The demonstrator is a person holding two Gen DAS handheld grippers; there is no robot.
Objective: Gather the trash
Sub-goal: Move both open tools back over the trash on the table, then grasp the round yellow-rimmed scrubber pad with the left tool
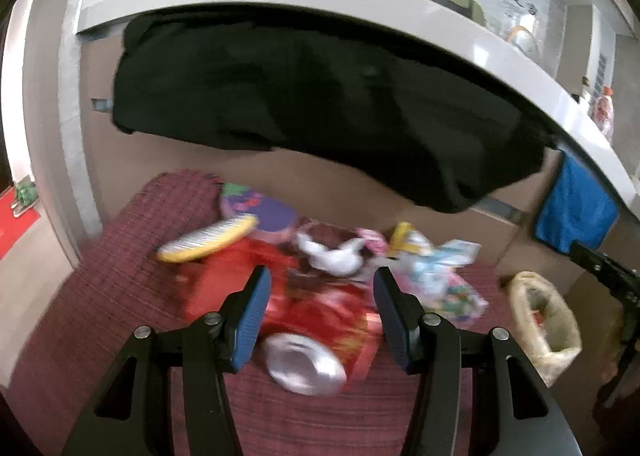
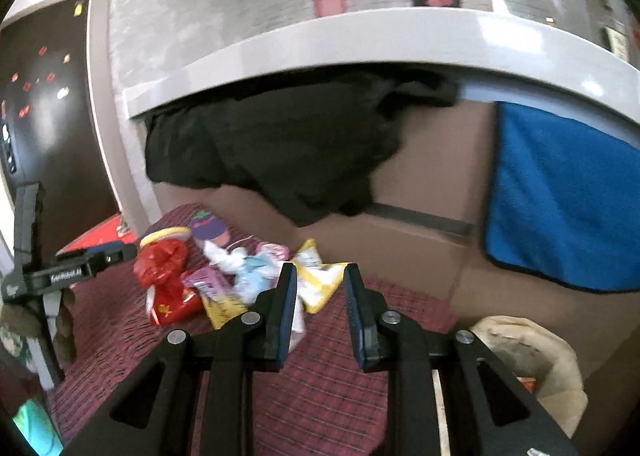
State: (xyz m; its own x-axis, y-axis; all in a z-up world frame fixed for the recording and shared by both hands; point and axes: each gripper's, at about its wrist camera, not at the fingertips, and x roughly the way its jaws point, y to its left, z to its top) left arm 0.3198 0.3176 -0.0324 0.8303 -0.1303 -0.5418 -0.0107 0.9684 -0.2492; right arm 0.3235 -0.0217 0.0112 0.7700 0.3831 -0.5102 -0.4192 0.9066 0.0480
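A dark red woven mat [image 1: 120, 256] covers a low table set against brown cabinet fronts, under a pale counter edge [image 1: 360, 4] with a black cloth [image 1: 300, 104] hanging from it and a blue towel [image 2: 560, 192] to the right; cartoon figures decorate the wall above. The trash lies heaped at the far middle of the mat: a red foil bag [image 1: 320, 316] with its silver inside [image 1: 304, 364] showing, a yellow wrapper [image 2: 316, 280], a crumpled white tissue [image 1: 336, 252], pale blue packets [image 1: 440, 268], and a purple tub [image 1: 260, 208] behind. A yellowish bin bag [image 1: 544, 320] stands off the mat's right edge, its mouth open, some waste already in it.

The left gripper [image 1: 320, 284] hovers over the red foil bag, fingers spread wide and holding nothing; the right gripper [image 2: 320, 284] points at the yellow wrapper, fingers partly apart, also empty as far as the blur allows, though a pale scrap sits close by its left finger and I cannot tell if they touch.

All of it looks light, thin and crushable; foil will likely be slick and springy, so a pinch on a crimped seam or a folded corner should hold better than on the flat face; the tissue is soft and can be taken anywhere; the tub is stiff, best by its rim.
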